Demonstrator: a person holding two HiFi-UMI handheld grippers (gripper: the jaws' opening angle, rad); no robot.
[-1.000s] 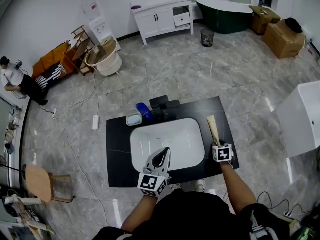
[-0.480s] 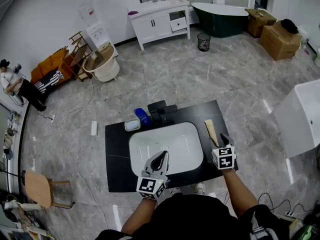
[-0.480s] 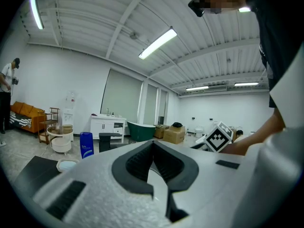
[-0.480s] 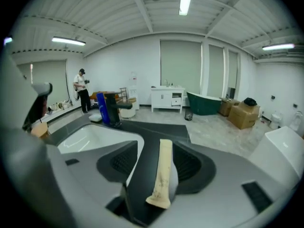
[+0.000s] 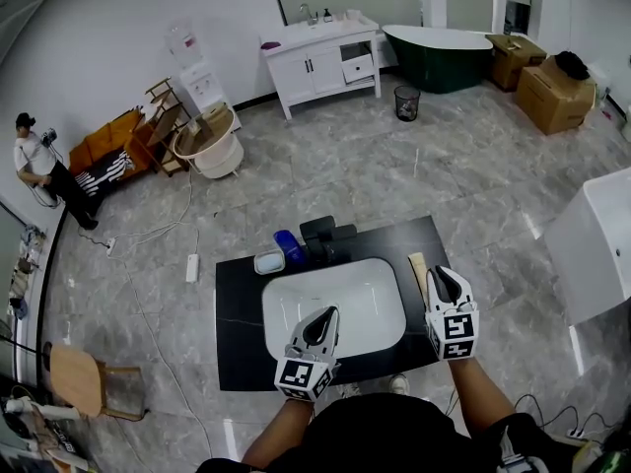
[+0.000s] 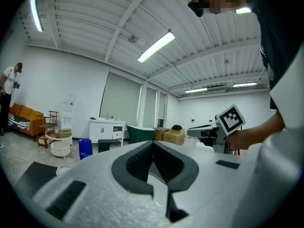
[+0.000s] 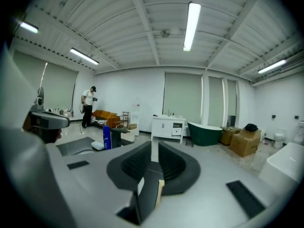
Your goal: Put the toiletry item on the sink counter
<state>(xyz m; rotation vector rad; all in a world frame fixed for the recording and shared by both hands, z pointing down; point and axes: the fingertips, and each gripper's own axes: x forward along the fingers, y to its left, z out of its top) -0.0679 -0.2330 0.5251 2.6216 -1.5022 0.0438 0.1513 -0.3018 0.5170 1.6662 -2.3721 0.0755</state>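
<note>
The toiletry item, a beige tube (image 5: 417, 264), lies flat on the black sink counter (image 5: 237, 323), just right of the white basin (image 5: 335, 299). My right gripper (image 5: 446, 282) hovers raised above the tube's near end. Its jaws are closing to a narrow gap with nothing between them, as the right gripper view (image 7: 154, 145) shows. My left gripper (image 5: 317, 325) hangs over the basin's front edge; in the left gripper view (image 6: 153, 144) its jaws meet, empty.
A blue bottle (image 5: 287, 247), a soap dish (image 5: 267, 262) and black items (image 5: 325, 233) stand behind the basin. Farther off are a white vanity (image 5: 320, 42), a green bathtub (image 5: 449, 42), cardboard boxes (image 5: 552, 92) and a person (image 5: 39, 166). A white tub (image 5: 601, 244) stands right.
My right gripper has come off the tube's near end and risen above the counter; the tube stays lying beside the basin. The left gripper has barely moved.
</note>
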